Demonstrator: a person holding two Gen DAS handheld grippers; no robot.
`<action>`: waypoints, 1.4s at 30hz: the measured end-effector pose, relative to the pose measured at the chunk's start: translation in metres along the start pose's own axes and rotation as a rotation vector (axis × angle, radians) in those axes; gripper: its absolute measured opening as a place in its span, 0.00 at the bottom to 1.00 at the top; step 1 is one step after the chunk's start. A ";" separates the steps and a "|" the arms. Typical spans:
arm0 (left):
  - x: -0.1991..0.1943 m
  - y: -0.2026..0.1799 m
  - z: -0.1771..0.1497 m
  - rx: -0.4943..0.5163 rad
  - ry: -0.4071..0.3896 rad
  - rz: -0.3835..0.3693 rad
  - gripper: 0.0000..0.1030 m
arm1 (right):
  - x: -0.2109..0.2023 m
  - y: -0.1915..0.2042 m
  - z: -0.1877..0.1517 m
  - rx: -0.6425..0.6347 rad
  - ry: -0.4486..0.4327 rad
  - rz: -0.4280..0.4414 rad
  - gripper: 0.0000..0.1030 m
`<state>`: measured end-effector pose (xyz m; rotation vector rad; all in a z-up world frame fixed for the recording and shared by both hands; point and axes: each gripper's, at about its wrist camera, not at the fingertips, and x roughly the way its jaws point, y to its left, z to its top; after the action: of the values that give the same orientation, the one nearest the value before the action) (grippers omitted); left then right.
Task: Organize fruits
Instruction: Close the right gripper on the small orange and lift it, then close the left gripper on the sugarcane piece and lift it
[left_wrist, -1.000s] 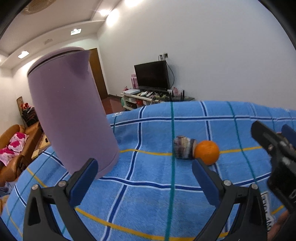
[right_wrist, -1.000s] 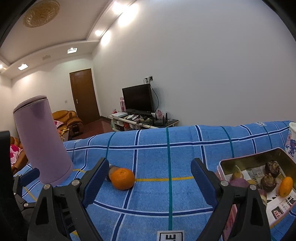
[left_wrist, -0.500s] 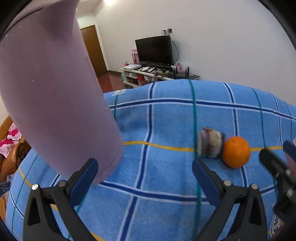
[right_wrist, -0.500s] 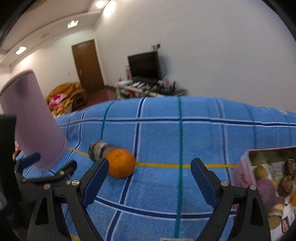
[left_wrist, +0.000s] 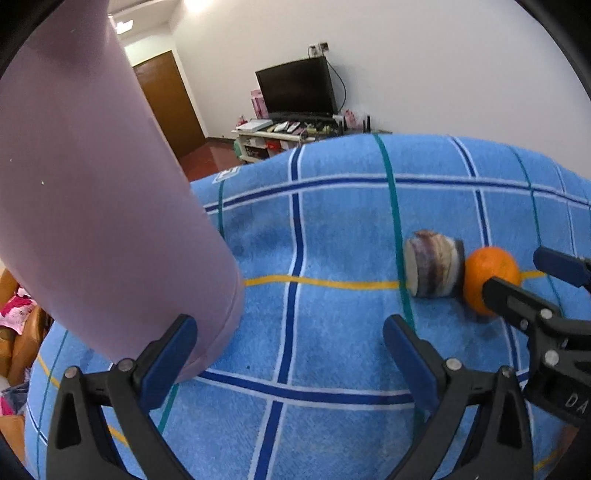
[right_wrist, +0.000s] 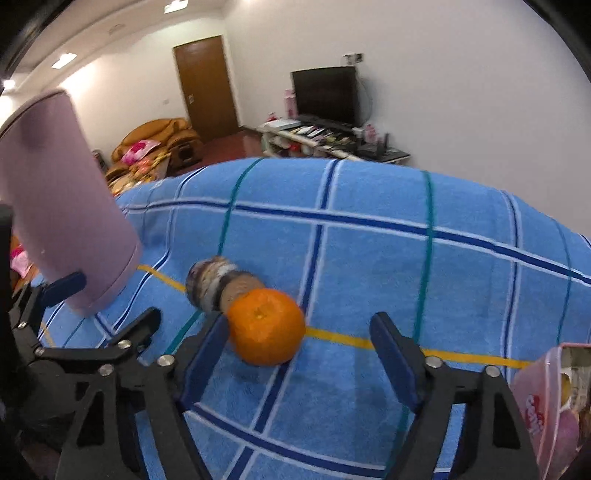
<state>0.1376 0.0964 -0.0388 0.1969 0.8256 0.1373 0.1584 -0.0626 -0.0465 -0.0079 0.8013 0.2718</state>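
Observation:
An orange (right_wrist: 266, 325) lies on the blue checked cloth, touching a brown-and-cream striped fruit (right_wrist: 212, 282) behind it. My right gripper (right_wrist: 301, 345) is open, its fingers either side of the orange without closing on it; it also shows in the left wrist view (left_wrist: 532, 280) around the orange (left_wrist: 489, 275) and beside the striped fruit (left_wrist: 432, 267). My left gripper (left_wrist: 290, 345) is open and empty over bare cloth, its left finger close to a tall lilac cylinder (left_wrist: 92, 206). A pink tin (right_wrist: 554, 398) with fruits is at the right edge.
The lilac cylinder (right_wrist: 59, 206) stands at the cloth's left. The blue checked cloth (right_wrist: 369, 258) covers the whole surface. My left gripper (right_wrist: 103, 310) sits low at the left in the right wrist view. A TV stand, door and sofa lie beyond.
Both grippers have moved forward and down. The right one has swung left so the orange now sits between its fingers; the tin has slid to the frame's edge. The cylinder looms larger on the left.

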 end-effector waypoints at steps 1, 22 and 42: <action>0.002 -0.001 0.000 0.004 0.008 0.002 1.00 | 0.002 0.002 0.000 -0.006 0.011 0.008 0.70; 0.001 -0.002 0.006 -0.054 0.015 -0.141 1.00 | -0.012 -0.015 -0.002 0.081 -0.051 -0.051 0.48; 0.038 -0.075 0.049 -0.071 0.102 -0.186 0.87 | -0.036 -0.051 -0.002 0.212 -0.157 -0.122 0.48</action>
<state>0.2024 0.0249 -0.0504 0.0456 0.9345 0.0019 0.1452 -0.1207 -0.0273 0.1614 0.6668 0.0698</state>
